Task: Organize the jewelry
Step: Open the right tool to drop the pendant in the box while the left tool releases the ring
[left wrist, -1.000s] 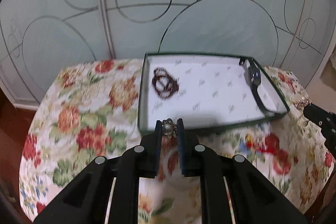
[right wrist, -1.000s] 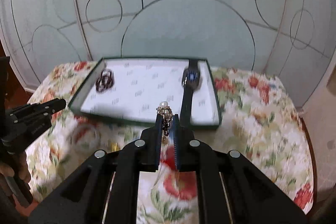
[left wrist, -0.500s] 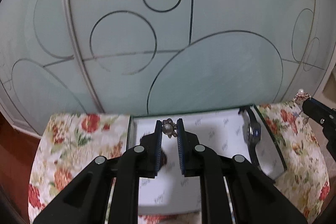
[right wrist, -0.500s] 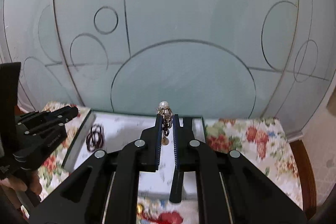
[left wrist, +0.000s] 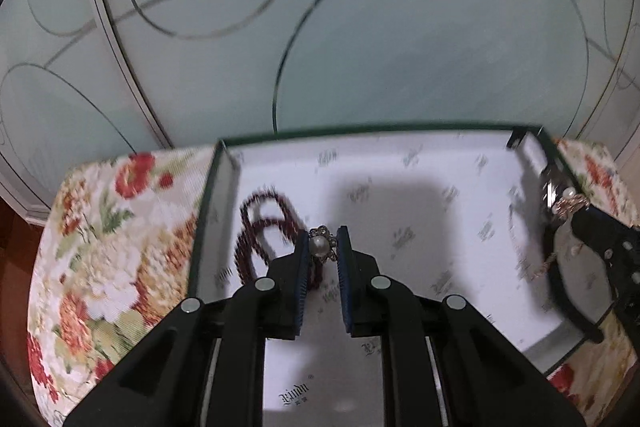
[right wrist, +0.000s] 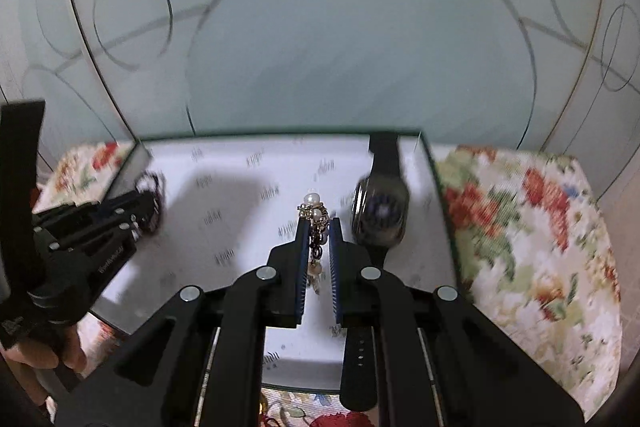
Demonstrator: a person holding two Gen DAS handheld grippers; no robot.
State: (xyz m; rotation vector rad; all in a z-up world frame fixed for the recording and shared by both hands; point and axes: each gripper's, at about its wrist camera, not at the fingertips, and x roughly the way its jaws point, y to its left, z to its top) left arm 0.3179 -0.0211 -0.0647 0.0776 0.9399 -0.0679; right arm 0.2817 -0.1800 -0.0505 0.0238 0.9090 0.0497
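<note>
Both grippers over the open box, each with jewellery pinched at its tips.

Left gripper [left wrist: 323,247]: jaws nearly closed on a pearl ring with a small flower-shaped metal setting [left wrist: 320,246], seated between the very tips, above the white printed floor of the shallow dark-green-rimmed box [left wrist: 216,163]. A coiled dark red bead bracelet [left wrist: 260,227] lies on the box floor just left of these jaws. Right gripper [right wrist: 318,227]: jaws nearly closed on a gold chain piece with small pearls [right wrist: 315,213]; its top sticks out past the tips, the rest hangs down between the jaws. A black wristwatch with a dark dial [right wrist: 380,215] lies in the box just right of them. The box rests on a floral-cloth worktop [right wrist: 520,227].
</note>
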